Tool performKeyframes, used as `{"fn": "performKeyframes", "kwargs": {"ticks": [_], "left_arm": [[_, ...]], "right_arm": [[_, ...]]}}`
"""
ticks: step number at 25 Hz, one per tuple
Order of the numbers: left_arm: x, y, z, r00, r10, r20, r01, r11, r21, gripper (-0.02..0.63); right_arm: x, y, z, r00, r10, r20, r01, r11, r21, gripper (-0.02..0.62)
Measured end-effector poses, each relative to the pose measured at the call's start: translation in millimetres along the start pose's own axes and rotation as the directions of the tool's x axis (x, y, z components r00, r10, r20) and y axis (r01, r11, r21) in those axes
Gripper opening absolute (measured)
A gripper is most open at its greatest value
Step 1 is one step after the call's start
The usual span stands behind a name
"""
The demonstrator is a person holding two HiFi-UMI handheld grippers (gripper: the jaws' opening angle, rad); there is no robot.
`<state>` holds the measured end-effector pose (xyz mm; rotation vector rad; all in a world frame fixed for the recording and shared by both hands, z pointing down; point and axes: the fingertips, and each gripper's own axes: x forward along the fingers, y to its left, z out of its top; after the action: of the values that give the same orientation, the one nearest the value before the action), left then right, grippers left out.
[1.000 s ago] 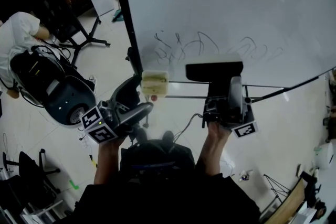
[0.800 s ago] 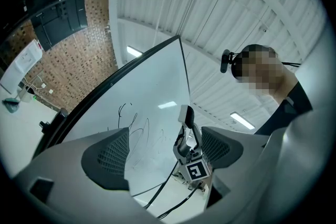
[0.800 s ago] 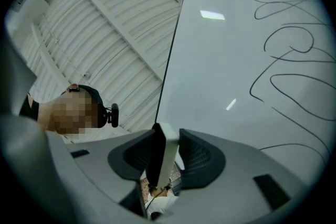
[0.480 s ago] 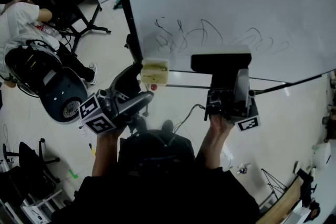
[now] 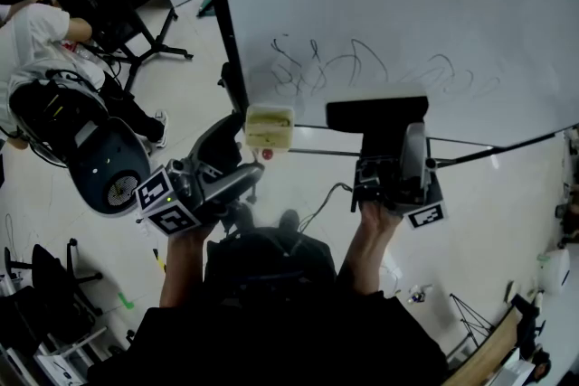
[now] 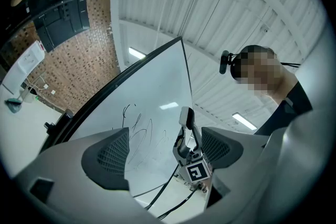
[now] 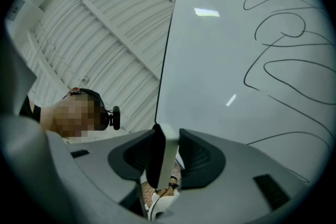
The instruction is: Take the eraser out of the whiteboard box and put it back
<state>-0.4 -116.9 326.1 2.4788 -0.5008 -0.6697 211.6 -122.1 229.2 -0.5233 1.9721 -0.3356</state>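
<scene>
As I look down in the head view, my right gripper (image 5: pixel 378 136) has the black eraser (image 5: pixel 375 114) pinched crosswise at its tip. The eraser is out of the whiteboard box (image 5: pixel 269 127) and off to that box's right, low on the whiteboard (image 5: pixel 407 4), just under the scribbled lines (image 5: pixel 335 72). I cannot tell whether it touches the board's face. The pale box sits at the board's lower left corner, and my left gripper (image 5: pixel 242 156) points up at it from just below, apart from it. Off to the left a person in a white shirt (image 5: pixel 32 50) bends beside a dark wheeled thing on the floor.

Over to the left gripper view: both mesh pads (image 6: pixel 107 157) stand spread wide with nothing between them. Through the gap I see the board's scribbles and my other gripper with its marker cube (image 6: pixel 195 171).

Now the right gripper view: the jaws are pressed onto the eraser, which shows edge-on as a thin slab, dark on one side and white on the other, sticking up between the pads. Looping pen lines run across the board right above it.
</scene>
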Motion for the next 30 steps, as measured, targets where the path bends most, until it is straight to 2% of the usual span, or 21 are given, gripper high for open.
{"fn": "performKeyframes", "kwargs": {"ticks": [17, 22, 30], "left_arm": [[-13.9, 1.8, 6.2, 1.0, -0.004, 0.006, 0.003, 1.0, 0.004, 0.429], [-18.7, 5.2, 6.9, 1.0, 0.005, 0.01, -0.005, 1.0, 0.0, 0.429], [-28.5, 13.1, 8.0, 1.0, 0.017, 0.026, -0.017, 1.0, -0.019, 0.429]], "right_arm": [[4.7, 0.0, -16.4, 1.0, -0.018, -0.024, 0.018, 1.0, -0.009, 0.16], [7.0, -7.7, -29.4, 0.995, -0.059, -0.08, 0.054, 0.996, -0.072, 0.16], [7.1, -26.7, -58.5, 0.972, -0.137, -0.189, 0.103, 0.979, -0.178, 0.16]]}}
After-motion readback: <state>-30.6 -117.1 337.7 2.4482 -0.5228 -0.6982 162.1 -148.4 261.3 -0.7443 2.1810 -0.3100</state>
